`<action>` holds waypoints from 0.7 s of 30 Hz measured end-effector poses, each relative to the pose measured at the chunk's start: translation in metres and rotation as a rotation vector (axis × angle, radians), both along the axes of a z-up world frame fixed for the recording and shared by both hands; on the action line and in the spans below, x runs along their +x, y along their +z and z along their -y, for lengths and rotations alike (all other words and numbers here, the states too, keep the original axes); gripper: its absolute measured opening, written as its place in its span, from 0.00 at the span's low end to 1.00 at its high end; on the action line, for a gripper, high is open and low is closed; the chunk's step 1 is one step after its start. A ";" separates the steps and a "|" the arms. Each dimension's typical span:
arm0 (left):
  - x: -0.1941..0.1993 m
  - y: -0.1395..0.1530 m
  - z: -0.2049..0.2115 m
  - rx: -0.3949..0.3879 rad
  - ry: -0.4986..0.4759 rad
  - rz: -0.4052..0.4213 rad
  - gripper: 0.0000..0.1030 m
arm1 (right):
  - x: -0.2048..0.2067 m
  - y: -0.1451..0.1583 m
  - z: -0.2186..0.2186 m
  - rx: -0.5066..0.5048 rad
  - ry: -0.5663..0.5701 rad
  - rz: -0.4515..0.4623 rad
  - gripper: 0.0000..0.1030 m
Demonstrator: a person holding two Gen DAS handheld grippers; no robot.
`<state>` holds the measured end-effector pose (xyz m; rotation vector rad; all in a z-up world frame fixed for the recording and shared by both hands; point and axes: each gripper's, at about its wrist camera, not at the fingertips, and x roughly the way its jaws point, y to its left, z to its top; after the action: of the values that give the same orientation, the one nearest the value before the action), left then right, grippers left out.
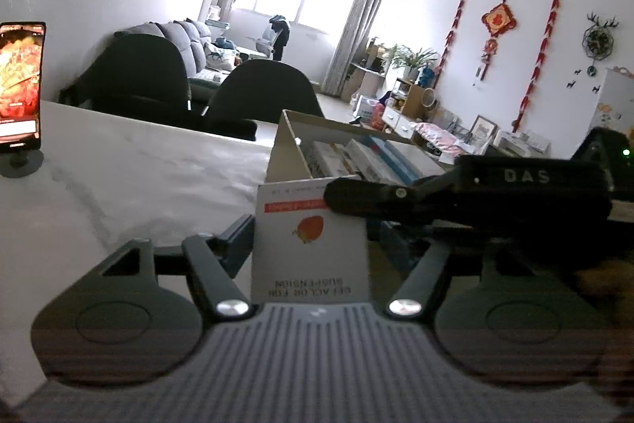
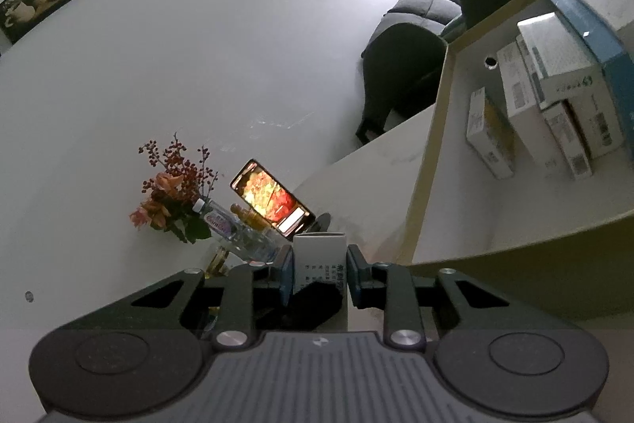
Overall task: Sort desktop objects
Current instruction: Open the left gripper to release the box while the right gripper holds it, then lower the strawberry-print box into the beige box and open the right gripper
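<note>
A white medicine box (image 1: pixel 309 244) with an orange fruit picture stands upright between the fingers of my left gripper (image 1: pixel 317 236). Its jaws are open: the left pad is next to the box, and the right pad stands a little off it. My right gripper (image 1: pixel 344 199) reaches in from the right and is shut on the box's top. In the right wrist view both pads of that gripper (image 2: pixel 319 264) press on the sides of the medicine box (image 2: pixel 319 252). Behind it is an open cardboard box (image 1: pixel 285 145) holding several medicine packs (image 2: pixel 554 74).
A phone on a stand (image 1: pixel 20 86) shows a lit screen at the left of the white marble table (image 1: pixel 138 177). A flower bunch (image 2: pixel 174 181) and a water bottle (image 2: pixel 222 221) are near the phone (image 2: pixel 273 199). Dark chairs (image 1: pixel 261 94) stand behind the table.
</note>
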<state>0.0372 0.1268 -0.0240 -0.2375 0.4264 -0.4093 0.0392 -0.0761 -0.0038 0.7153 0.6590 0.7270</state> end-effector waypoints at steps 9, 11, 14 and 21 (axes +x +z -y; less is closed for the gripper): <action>-0.004 0.005 -0.005 -0.020 0.000 0.025 0.86 | 0.017 0.030 0.022 -0.040 -0.082 0.065 0.29; -0.003 0.003 -0.005 -0.018 0.003 0.015 0.86 | 0.025 0.038 0.027 -0.048 -0.105 0.072 0.29; -0.002 0.000 -0.006 -0.015 0.007 -0.002 0.86 | 0.039 0.047 0.035 -0.061 -0.146 0.078 0.29; -0.002 -0.004 -0.009 -0.017 0.013 -0.023 0.87 | 0.075 0.058 0.031 -0.245 -0.258 0.083 0.29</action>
<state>0.0355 0.1362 -0.0277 -0.2615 0.4439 -0.3983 0.1145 -0.1069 0.0545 0.5294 0.5560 0.4273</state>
